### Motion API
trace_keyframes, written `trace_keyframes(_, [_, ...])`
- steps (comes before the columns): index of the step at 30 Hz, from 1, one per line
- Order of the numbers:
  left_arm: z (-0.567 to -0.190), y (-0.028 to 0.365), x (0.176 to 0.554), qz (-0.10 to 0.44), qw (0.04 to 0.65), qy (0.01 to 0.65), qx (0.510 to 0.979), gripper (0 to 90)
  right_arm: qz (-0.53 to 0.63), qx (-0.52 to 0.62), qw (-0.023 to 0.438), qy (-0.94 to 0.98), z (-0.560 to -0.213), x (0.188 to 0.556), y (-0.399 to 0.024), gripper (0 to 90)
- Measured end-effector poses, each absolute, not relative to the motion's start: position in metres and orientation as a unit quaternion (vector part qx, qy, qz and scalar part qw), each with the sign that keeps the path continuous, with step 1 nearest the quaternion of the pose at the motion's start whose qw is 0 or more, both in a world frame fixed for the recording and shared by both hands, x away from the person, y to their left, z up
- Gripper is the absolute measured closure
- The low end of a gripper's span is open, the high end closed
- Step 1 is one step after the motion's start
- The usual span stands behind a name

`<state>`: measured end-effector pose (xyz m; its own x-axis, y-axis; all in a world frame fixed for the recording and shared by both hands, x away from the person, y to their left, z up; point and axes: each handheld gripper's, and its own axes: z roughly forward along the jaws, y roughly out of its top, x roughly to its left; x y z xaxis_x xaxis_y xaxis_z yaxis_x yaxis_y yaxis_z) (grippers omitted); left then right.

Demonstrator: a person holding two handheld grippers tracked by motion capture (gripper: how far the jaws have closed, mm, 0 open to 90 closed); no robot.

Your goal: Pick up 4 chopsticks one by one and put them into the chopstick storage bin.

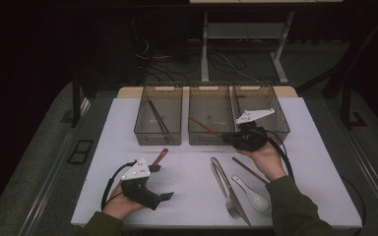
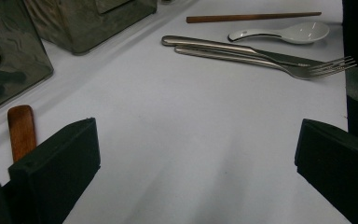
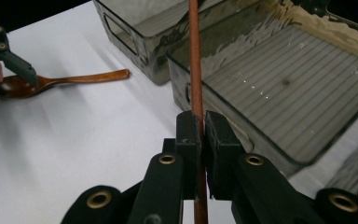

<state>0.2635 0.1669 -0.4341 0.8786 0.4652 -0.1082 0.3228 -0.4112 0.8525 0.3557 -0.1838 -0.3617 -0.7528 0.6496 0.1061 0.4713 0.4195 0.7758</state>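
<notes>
the right hand-held gripper (image 3: 200, 140) pinches a brown chopstick (image 3: 195, 60) whose long axis points over the middle bin (image 1: 210, 115), just ahead.

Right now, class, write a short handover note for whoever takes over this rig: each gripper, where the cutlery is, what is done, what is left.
Right gripper: shut on a brown chopstick, held over the middle bin.
Left gripper: open, holding nothing, beside the wooden spoon.
Done: dark sticks lie in the left bin.
Left on the table: second chopstick, knife, fork, white spoon, wooden spoon.
</notes>
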Motion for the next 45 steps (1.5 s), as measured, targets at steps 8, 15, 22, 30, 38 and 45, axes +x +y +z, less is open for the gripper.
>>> trace_keyframes(8, [-0.434,0.166,0.264,0.071,0.487,0.234,0.839,0.0,0.412,0.336,0.11,0.84,-0.356,0.369,-0.162,84.7])
trace_keyframes(15, [-0.434,0.167,0.264,0.07,0.49,0.236,0.836,0.0,0.411,0.344,0.104,0.838,-0.355,0.385,-0.143,84.7])
trace_keyframes(22, [-0.434,0.167,0.264,0.069,0.487,0.236,0.838,0.0,0.408,0.35,0.108,0.836,-0.348,0.401,-0.126,84.7])
trace_keyframes(30, [-0.434,0.167,0.265,0.069,0.487,0.236,0.838,0.0,0.402,0.347,0.117,0.839,-0.337,0.417,-0.103,84.7])
trace_keyframes(38, [-0.433,0.167,0.265,0.072,0.487,0.232,0.839,0.0,0.392,0.345,0.12,0.845,-0.334,0.434,-0.075,84.7])
trace_keyframes(45, [-0.433,0.166,0.265,0.069,0.492,0.233,0.836,0.0,0.377,0.353,0.12,0.848,-0.34,0.454,-0.051,84.6])
